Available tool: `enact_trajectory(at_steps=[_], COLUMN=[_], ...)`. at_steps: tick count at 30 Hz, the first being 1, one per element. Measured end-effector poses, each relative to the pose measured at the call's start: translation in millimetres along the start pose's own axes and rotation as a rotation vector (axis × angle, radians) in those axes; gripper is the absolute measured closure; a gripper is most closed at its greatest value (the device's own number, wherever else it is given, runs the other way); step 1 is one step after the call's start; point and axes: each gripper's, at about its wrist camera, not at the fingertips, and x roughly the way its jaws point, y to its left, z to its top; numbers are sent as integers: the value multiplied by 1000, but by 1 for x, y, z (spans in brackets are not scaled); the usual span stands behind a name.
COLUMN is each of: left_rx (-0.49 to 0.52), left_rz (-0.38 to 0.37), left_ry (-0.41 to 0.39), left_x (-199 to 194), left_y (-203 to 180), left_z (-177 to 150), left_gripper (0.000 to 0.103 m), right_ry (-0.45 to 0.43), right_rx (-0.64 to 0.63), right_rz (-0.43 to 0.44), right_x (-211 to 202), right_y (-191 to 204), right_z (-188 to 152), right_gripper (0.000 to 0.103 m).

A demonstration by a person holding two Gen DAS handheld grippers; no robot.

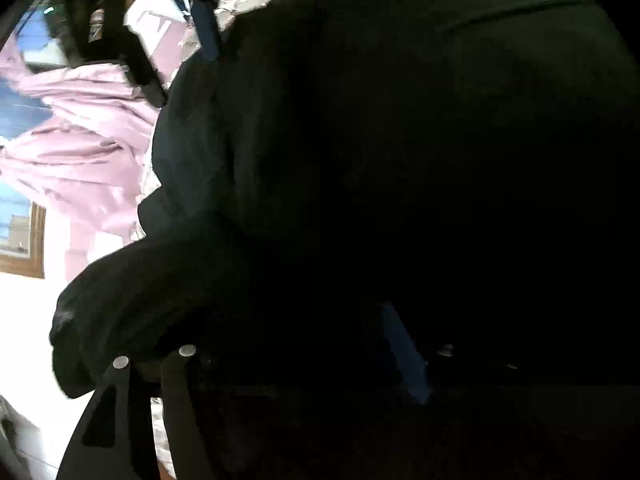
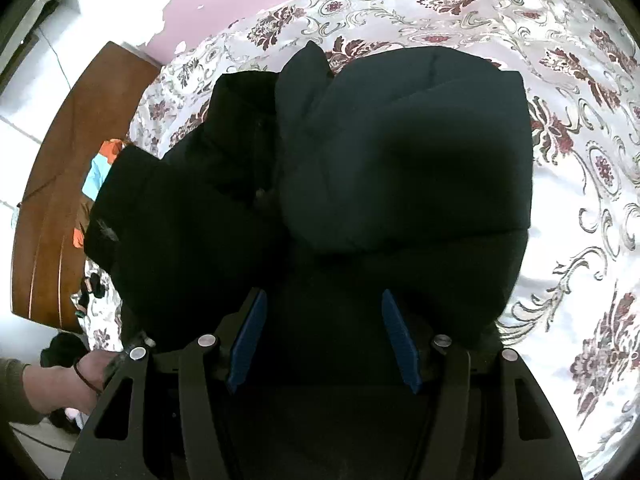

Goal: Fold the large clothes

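a large black padded jacket [image 2: 360, 184] lies bunched on a bed covered by a white sheet with dark red floral print [image 2: 580, 140]; one puffy section is folded over on top toward the right, and a darker part with a collar or placket sits on the left side; the right gripper [image 2: 324, 336] hovers right over the jacket's near edge, its blue-padded fingers [image 2: 250, 336] spread wide apart with black fabric lying between and beneath them, and whether the pads touch the cloth cannot be told; at the lower left of the right wrist view a hand [image 2: 60, 384] with a dark band at the wrist reaches toward the jacket's left edge; a brown wooden bed frame [image 2: 60, 184] curves along the left, beside a pale tiled floor; in the left wrist view the jacket [image 1: 400, 200] fills nearly everything, draped over the left gripper [image 1: 320, 344]; one blue pad [image 1: 404, 356] shows dimly in the dark, and its jaw state cannot be told; pink curtains [image 1: 80, 140] and a window hang beyond.
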Motion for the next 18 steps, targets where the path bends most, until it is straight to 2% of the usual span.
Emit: enact_trajectory(at_steps=[3,8,9,11,13,14,16,18], left_rx=[-38,-271,-350,-579,-865,-967,-1137,-1231], left_rz=[15,8,-1,-51,-152,-200,-297,-364], left_ry=[-33,-6,8,36,68,67,47,22], left_x=[-24,-48,-50,-54,-49,-46,-37,-30], left_y=[-4,21,34,67,104,116,140,151], left_z=[-7,-35,-44,-72,-108,-121,-137,-140], left_gripper=[36,34,34,34,34,35,35,35], right_ry=[14,-2,0,8,13,13,7,4], right_rx=[4,17,14,4,3,8,22,34], right_rz=[-14,0,3,4,6,13,29,36], right_x=[-3,-11,-12,-11,-11,-11,-11,-10], right_y=[-3,5,7,11,13,13,13,13], right_z=[-1,-5,-7,-14,-22,-25,-33,-38], right_gripper=[48,48,47,47,47,47,47,47])
